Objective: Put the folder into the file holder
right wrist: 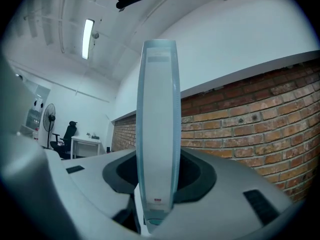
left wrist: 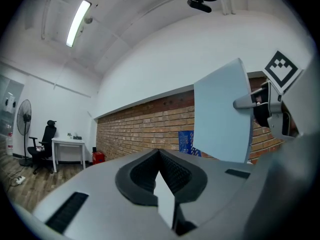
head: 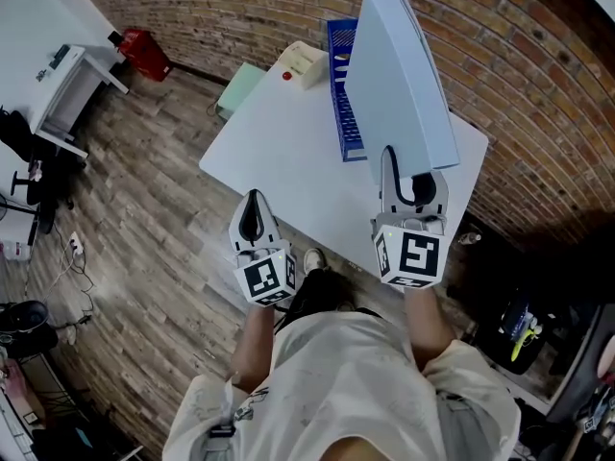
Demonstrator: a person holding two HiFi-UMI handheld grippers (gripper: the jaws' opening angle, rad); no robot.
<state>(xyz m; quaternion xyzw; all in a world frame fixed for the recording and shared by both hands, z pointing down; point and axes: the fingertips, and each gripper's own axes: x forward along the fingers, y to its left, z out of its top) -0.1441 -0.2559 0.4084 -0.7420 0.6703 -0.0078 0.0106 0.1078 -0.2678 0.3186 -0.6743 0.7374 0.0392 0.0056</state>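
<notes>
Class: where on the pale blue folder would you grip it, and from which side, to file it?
Near edge of the folder, from the person's side, as the right gripper does: held upright, its far end is free for the file holder.

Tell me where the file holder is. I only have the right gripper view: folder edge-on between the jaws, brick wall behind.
Observer: The blue file holder stands on the white table, just left of the raised folder in the head view.
Operator: Report the left gripper.
Observer: The left gripper hovers by the table's near edge, jaws together, nothing in them.
Operator: Check what else is on the table.
Observer: A pale box lies at the far corner, beyond the holder.
</notes>
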